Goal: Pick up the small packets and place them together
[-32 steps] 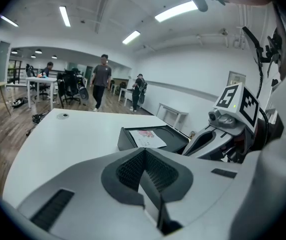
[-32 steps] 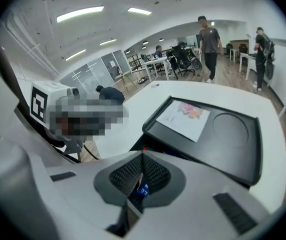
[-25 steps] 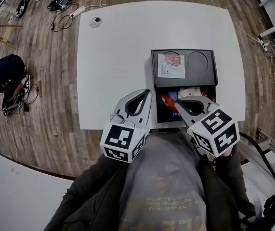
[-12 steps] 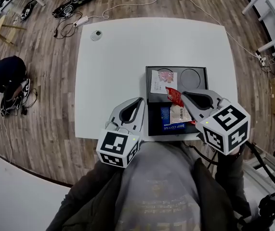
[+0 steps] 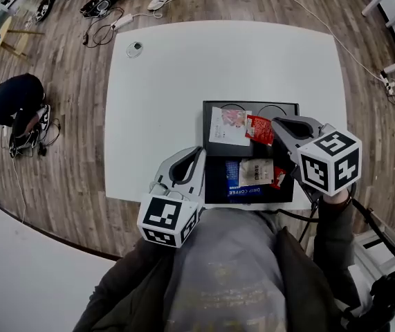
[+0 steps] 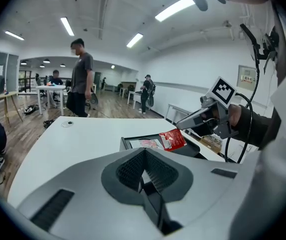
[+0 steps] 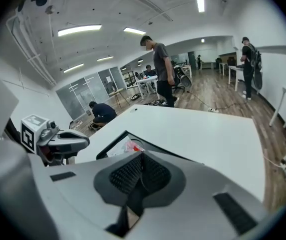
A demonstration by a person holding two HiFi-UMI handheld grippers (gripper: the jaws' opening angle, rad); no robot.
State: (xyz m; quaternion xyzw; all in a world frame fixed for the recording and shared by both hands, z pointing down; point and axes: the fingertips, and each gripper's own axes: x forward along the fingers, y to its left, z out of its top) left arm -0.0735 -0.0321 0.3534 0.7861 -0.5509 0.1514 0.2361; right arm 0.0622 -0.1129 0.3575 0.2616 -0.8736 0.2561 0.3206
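Observation:
A black two-part tray lies on the white table. My right gripper is shut on a red packet and holds it over the tray's far compartment, beside a white packet lying there. In the left gripper view the red packet hangs from the right gripper's tip. A blue packet and a cream packet rest in the near compartment. My left gripper hovers at the tray's left edge, shut and holding nothing.
A small round object sits at the table's far left corner. A person crouches on the wooden floor at the left among cables. Another person stands beyond the table. The table's near edge runs just below the tray.
My right gripper has carried the red packet away from me, from the near compartment to above the far one beside the white packet. The left gripper has shifted only slightly.

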